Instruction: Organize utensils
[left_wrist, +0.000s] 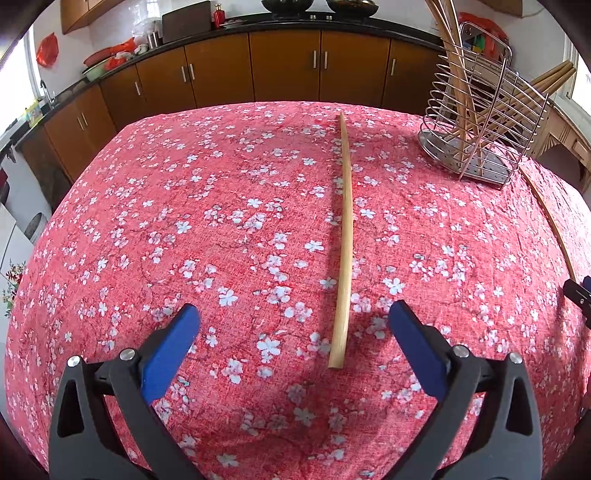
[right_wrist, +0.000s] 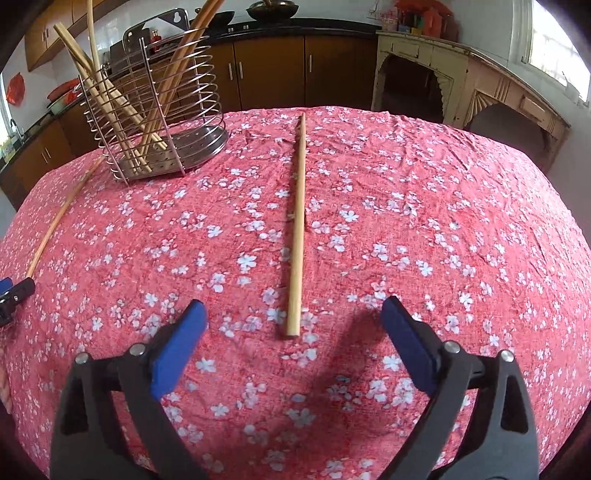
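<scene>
Two wooden chopsticks lie on the red floral tablecloth. In the left wrist view one chopstick (left_wrist: 346, 236) runs away from my open left gripper (left_wrist: 293, 314), its near end between the blue pads. The other chopstick (left_wrist: 550, 218) lies at the right edge. In the right wrist view that chopstick (right_wrist: 297, 229) lies ahead of my open right gripper (right_wrist: 293, 308), its near end just in front of the pads. The first chopstick (right_wrist: 61, 218) shows at the left. A wire utensil holder (left_wrist: 480, 122) holds several chopsticks; it also shows in the right wrist view (right_wrist: 155, 110).
The tablecloth (left_wrist: 184, 240) covers the whole table. Brown cabinets (left_wrist: 284, 66) and a black counter stand behind. A cream wooden sideboard (right_wrist: 461, 77) stands at the back right. The other gripper's tip shows at each view's edge (left_wrist: 578, 291) (right_wrist: 13, 295).
</scene>
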